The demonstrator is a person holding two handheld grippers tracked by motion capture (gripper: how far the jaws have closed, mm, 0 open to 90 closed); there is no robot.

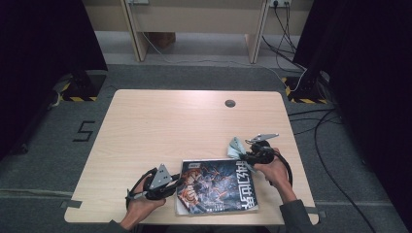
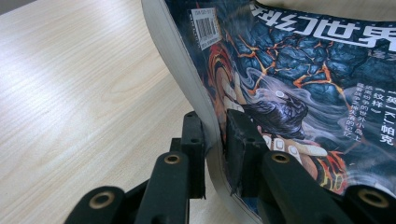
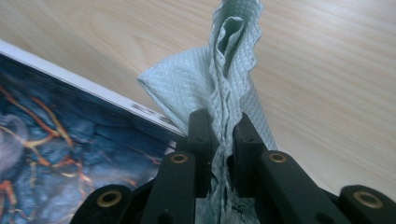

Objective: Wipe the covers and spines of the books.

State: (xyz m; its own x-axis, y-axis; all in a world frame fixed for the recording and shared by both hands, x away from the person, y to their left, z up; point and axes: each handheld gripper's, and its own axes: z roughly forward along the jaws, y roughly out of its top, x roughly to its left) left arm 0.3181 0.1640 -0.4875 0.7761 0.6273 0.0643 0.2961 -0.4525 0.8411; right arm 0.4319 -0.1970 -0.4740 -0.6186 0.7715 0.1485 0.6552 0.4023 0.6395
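Wooden table (image 1: 160, 121): left gripper (image 1: 171, 186) clamped on magazine (image 1: 218, 187) edge; right gripper (image 1: 241, 154) pinching pale green cloth (image 1: 235, 146) by magazine's corner.

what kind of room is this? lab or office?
Most likely a lab recording booth, not an office: black curtains flank a lone wooden table, hazard-striped stand bases sit on grey carpet, and loose cables run across the floor.

A round grey grommet (image 1: 230, 103) sits in the wooden table (image 1: 160, 126) near its far edge.
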